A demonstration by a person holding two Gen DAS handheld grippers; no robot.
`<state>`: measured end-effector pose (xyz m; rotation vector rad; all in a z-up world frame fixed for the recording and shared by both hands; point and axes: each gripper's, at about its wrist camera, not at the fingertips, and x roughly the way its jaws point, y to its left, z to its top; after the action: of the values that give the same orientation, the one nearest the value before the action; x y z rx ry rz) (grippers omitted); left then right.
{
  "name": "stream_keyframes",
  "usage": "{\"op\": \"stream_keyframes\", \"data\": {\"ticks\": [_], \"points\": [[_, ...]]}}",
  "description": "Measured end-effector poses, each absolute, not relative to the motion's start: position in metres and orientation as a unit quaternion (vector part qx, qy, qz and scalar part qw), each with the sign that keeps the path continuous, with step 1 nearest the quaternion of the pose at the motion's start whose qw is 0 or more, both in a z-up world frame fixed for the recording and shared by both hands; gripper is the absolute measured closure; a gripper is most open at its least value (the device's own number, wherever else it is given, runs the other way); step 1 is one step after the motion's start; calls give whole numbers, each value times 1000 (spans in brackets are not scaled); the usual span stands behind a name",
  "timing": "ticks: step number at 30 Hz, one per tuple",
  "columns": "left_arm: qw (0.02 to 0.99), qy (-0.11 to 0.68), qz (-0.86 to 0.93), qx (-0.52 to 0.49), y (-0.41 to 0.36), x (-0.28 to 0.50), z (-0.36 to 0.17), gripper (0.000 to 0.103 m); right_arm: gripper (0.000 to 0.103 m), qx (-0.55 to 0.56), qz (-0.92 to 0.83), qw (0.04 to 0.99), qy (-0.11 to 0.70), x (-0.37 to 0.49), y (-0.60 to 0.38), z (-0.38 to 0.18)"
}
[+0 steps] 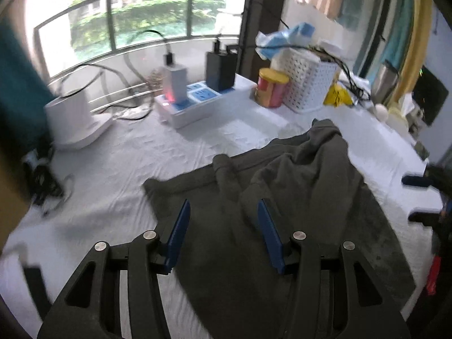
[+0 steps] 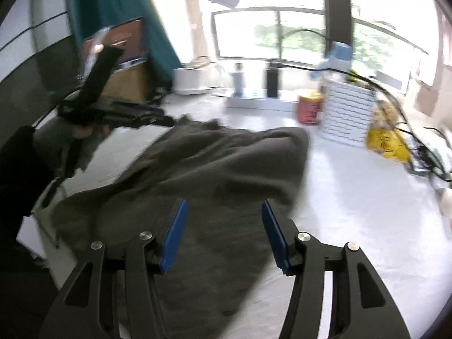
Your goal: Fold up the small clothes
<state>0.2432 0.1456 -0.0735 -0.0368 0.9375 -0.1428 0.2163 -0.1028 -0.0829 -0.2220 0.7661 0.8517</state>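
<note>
A dark grey-green garment (image 1: 282,197) lies rumpled and partly spread on the white sheet (image 1: 127,169); it also shows in the right wrist view (image 2: 203,169). My left gripper (image 1: 223,214) is open and empty, hovering over the garment's near left part. My right gripper (image 2: 223,212) is open and empty above the garment's near edge. The left gripper (image 2: 158,118) shows in the right wrist view at the garment's far left side, held in a hand. The right gripper's fingers (image 1: 418,182) show at the right edge of the left wrist view.
At the back stand a white power strip with chargers (image 1: 192,99), a white appliance (image 1: 73,118), a red-yellow can (image 1: 271,87), a white perforated basket (image 1: 308,82) and a yellow bag (image 1: 337,96). Cables (image 1: 42,183) lie at the left. Clothes (image 1: 395,22) hang at the right.
</note>
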Motion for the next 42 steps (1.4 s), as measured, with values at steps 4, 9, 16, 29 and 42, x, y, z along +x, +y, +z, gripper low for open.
{"op": "stream_keyframes", "data": {"ticks": [4,9,16,29,42], "points": [[876,476,-83,1,137,274,-98,50,48,-90,357,851,375,250,-108,-90],[872,480,-95,17,136,291,-117,80,48,-69,330,855,394,283,-106,-102],[906,416,-73,-6,164,262,-85,99,48,-57,327,853,403,309,-97,-113],[908,413,-55,-45,198,248,-94,99,76,3,351,821,450,354,-73,-141],[905,423,28,-24,215,248,-96,90,95,-47,344,845,407,359,-58,-126]]}}
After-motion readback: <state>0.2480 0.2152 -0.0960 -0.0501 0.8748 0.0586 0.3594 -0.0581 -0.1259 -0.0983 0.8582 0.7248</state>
